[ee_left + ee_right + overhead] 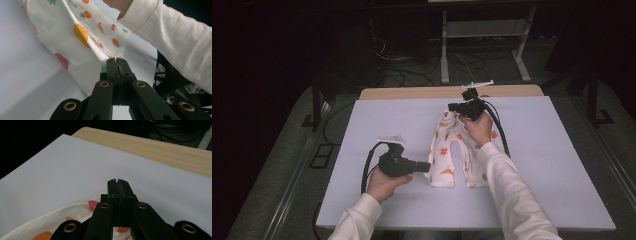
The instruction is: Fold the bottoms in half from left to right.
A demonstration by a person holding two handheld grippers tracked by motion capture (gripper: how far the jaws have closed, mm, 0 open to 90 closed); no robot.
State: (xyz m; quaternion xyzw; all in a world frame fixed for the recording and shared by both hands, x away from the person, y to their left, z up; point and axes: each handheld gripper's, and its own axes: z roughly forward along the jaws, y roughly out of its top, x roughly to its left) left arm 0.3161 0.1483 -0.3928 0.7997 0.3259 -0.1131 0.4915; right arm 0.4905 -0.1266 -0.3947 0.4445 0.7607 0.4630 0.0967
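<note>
A small pair of white trousers (pixel 447 150) printed with orange and red fruit lies on the white sheet (pixel 382 120), waist at the far end and legs toward me. My left gripper (pixel 427 166) is at the hem of the left leg. In the left gripper view its jaws (pixel 117 60) are pressed together, and a fold of the trousers (pixel 75 32) runs up into their tip. My right gripper (pixel 451 106) is at the waist. Its jaws (pixel 117 181) are likewise together, with the trousers (pixel 62 217) bunched up against them from below.
The white sheet covers most of the wooden tabletop (pixel 412 93), which shows as a strip along the far edge (pixel 162 147). Beyond it are a white metal frame (pixel 444 50) and loose cables on a dark floor. The person's right sleeve (pixel 175 37) crosses over the trousers.
</note>
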